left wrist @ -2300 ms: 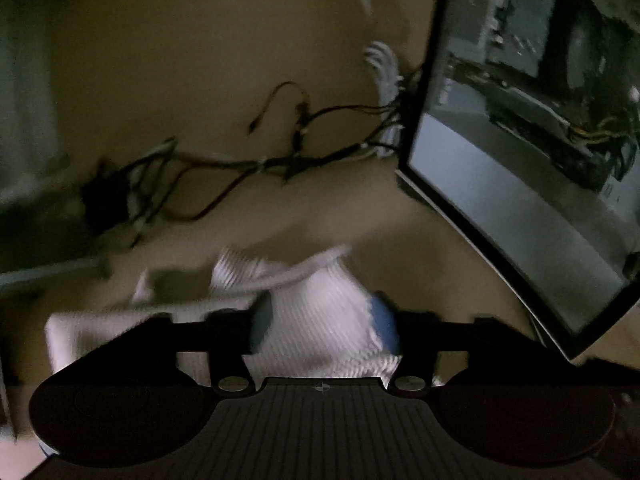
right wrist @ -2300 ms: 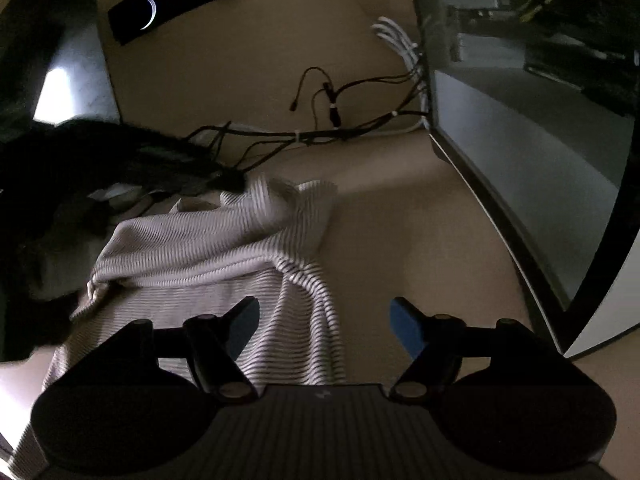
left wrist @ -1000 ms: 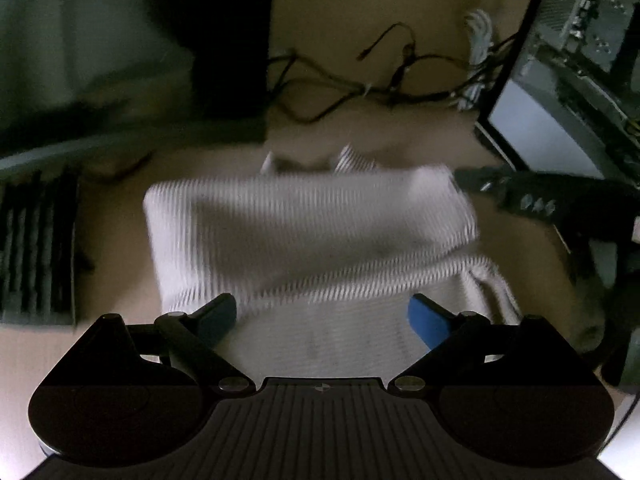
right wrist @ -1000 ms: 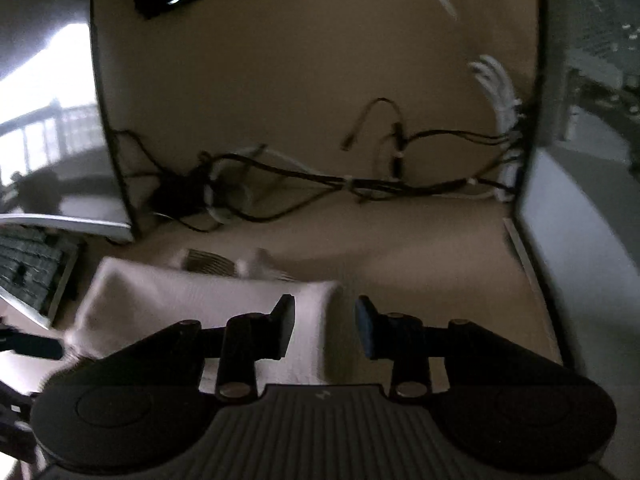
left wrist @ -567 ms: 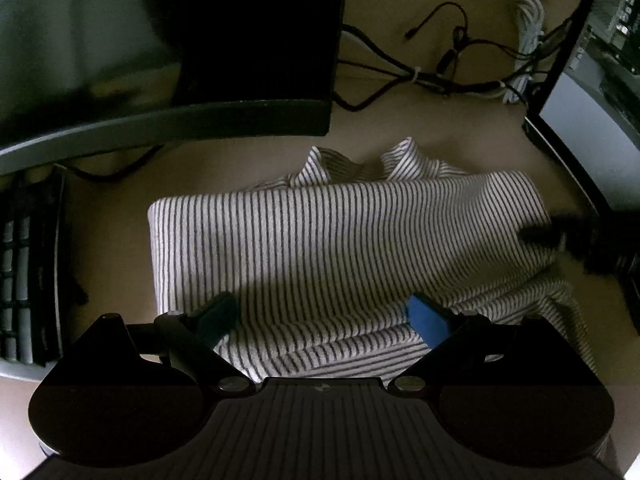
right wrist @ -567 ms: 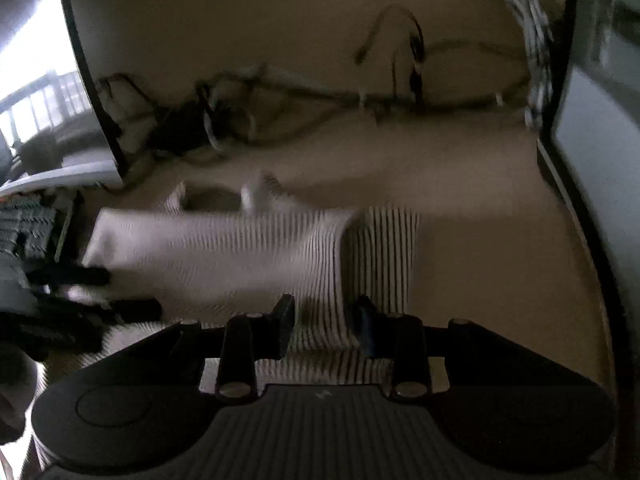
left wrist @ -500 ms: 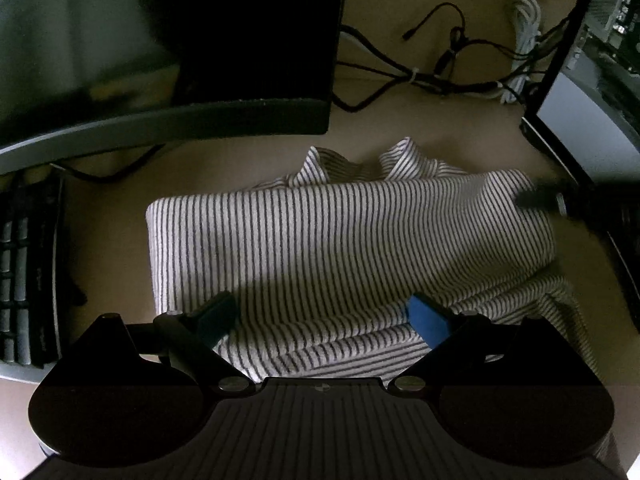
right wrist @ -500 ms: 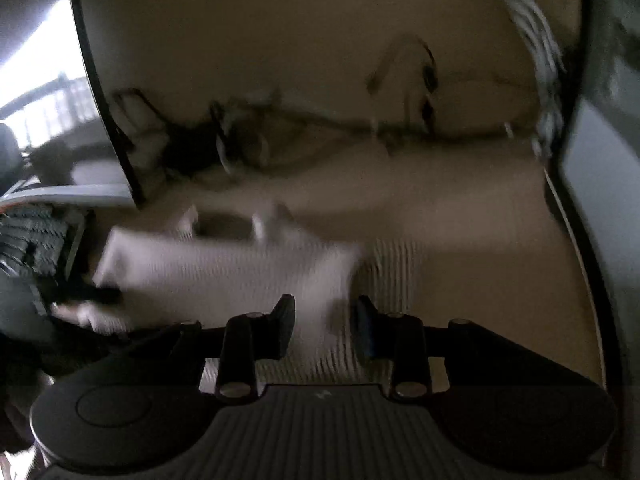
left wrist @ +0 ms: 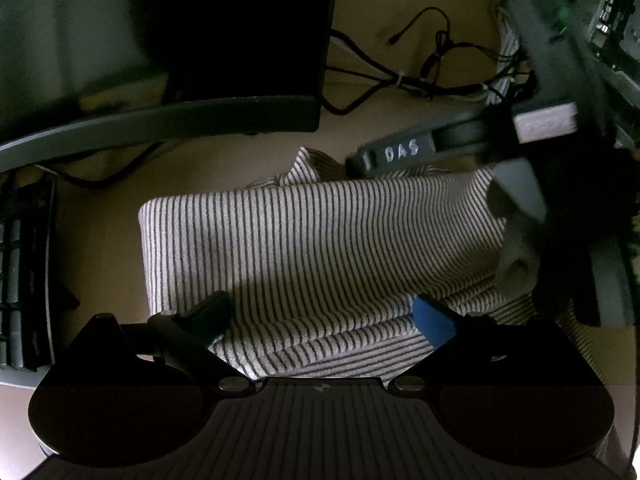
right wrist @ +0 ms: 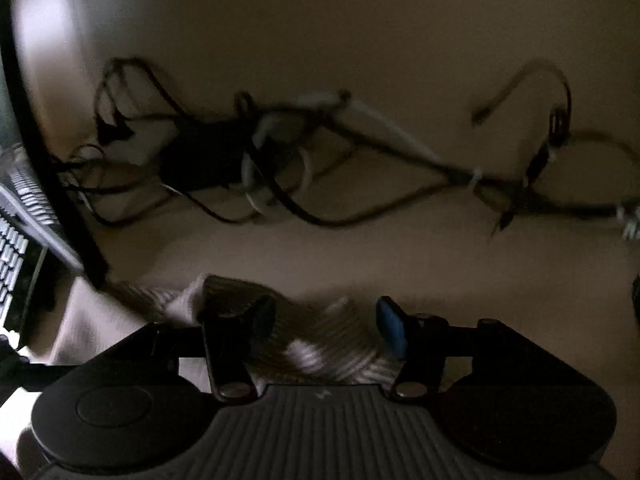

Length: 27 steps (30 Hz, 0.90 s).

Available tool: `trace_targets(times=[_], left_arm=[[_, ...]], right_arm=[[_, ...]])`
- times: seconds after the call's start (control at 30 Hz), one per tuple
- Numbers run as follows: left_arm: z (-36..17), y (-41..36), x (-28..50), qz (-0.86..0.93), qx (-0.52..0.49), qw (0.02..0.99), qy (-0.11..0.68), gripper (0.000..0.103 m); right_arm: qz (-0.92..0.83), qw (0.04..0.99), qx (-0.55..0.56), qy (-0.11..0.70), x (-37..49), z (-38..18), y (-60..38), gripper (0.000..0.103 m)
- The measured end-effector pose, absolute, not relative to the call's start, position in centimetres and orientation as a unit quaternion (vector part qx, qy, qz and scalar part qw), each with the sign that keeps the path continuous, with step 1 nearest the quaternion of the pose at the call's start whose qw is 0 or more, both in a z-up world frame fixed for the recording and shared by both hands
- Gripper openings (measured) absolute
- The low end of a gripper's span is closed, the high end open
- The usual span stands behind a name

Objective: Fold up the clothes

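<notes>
With our left claw (left wrist: 320, 316) spread over the striped shirt (left wrist: 320, 240), our right claw (right wrist: 326, 326), opening over its far edge, could snag it and undo the fold.

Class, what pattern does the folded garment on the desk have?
Thin dark stripes on white; the garment shows best in the left wrist view.

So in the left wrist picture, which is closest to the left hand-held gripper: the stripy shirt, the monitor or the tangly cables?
From the left hand-held gripper:
1. Striped shirt, right under its open fingers.
2. Monitor, behind the shirt, upper left.
3. Cables, farthest back, upper right.
</notes>
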<state>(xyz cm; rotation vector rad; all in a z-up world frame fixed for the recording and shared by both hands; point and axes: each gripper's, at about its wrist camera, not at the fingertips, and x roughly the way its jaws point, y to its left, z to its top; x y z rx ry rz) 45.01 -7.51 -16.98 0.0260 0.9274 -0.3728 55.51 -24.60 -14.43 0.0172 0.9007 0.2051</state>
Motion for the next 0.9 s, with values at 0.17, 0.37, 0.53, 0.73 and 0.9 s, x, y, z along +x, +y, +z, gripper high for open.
trace_targets(times=[0.17,0.37,0.53,0.73,0.9], left_arm=[[-16.4,-7.1,44.6,-0.176,0.001,0.878,0.445,0.100],[-14.8,-5.4,42.7,-0.169,-0.008,0.881,0.441,0.100],[-14.8,-2.6,40.5,-0.151,-0.007,0.880,0.450,0.100],[-12.9,-0.8,39.0,-0.175,-0.016,0.885,0.432,0.100],[-8.0,-1.2,38.5,-0.232,-0.013,0.903,0.360,0.100]], right_arm=[[0.109,0.892,0.023,0.437,55.0,-14.5,-25.7,0.008],[0.151,0.904,0.062,0.395,51.5,-10.0,-26.4,0.006],[0.189,0.900,0.104,0.380,45.6,-7.2,-27.5,0.005],[0.178,0.882,0.147,0.411,40.3,-9.6,-28.3,0.005],[0.160,0.881,0.151,0.420,37.9,-11.7,-27.3,0.006]])
